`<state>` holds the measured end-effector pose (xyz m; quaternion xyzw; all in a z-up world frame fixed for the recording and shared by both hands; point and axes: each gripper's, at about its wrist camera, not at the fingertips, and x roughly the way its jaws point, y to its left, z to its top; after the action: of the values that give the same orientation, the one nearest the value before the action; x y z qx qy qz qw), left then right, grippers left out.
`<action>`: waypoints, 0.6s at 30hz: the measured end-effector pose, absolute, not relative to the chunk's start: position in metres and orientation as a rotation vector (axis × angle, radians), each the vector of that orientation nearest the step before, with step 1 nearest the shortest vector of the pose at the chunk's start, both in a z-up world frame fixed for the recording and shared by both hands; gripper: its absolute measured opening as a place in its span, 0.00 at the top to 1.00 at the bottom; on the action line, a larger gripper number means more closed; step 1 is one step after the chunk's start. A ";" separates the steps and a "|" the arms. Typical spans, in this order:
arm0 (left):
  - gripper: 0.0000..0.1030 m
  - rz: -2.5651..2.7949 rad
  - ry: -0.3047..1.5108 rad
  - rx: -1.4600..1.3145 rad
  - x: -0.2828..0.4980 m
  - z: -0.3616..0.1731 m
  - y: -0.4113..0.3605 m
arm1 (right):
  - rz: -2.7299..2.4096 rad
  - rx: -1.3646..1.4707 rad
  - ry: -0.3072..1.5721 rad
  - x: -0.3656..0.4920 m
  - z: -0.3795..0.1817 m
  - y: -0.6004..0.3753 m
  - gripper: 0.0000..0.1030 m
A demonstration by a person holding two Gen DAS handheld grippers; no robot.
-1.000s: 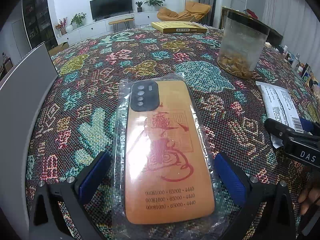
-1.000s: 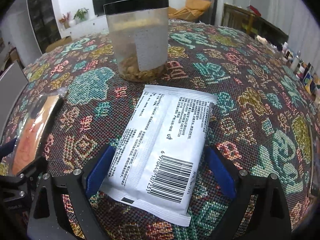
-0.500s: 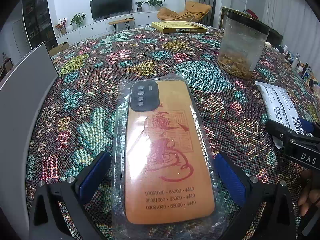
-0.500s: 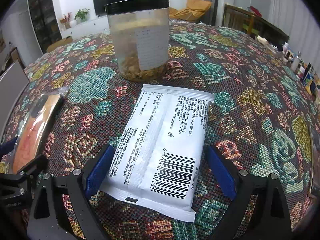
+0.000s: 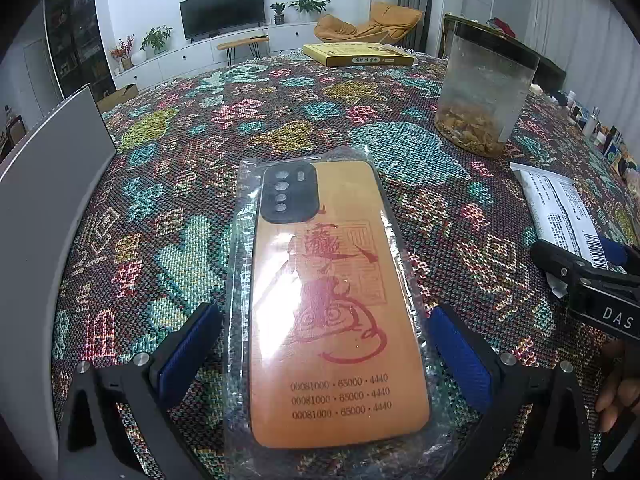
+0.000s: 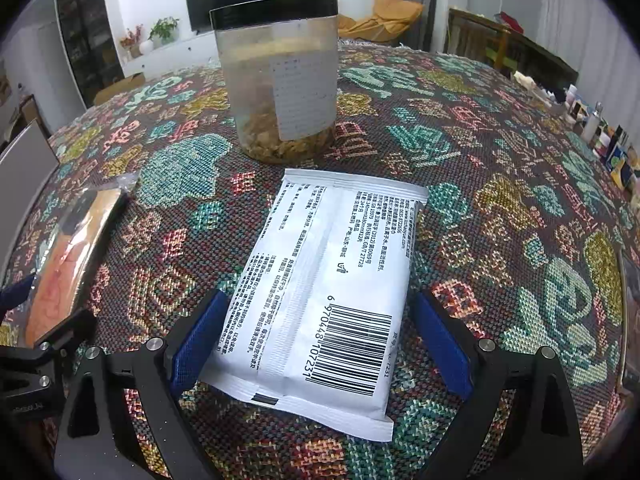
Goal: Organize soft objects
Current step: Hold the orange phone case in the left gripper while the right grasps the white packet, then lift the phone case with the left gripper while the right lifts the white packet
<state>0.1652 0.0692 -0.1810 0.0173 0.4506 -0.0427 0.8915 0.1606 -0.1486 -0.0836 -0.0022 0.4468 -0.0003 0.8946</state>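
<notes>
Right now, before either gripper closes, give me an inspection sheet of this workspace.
Surface: patterned woven tablecloth covers the table.
Job's things: orange phone case in a clear plastic bag, lying flat; white packet, barcode up, lying flat.
Clutter: clear jar with black lid beyond the packet; yellow box at the far edge; grey panel on the left.
Grippers: left gripper open, straddling the phone case; right gripper open, straddling the packet.
Cables: nothing seen.
Surroundings: living room with television, plants, orange chair.
</notes>
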 end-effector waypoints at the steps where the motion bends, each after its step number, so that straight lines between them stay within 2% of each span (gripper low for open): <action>1: 0.00 -0.089 0.935 0.036 0.165 -0.181 0.069 | 0.000 -0.004 0.926 0.160 -0.084 -0.149 0.08; 13: 0.00 -0.088 0.935 0.038 0.164 -0.181 0.069 | 0.001 -0.005 0.930 0.159 -0.083 -0.149 0.08; 18: 0.00 -0.077 0.955 0.039 0.167 -0.181 0.069 | 0.079 -0.040 1.112 0.183 -0.078 -0.151 0.08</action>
<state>0.1670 0.0687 -0.1811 0.0189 0.4595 -0.0369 0.8872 0.1826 -0.1514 -0.0778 -0.0189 0.5274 0.0375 0.8486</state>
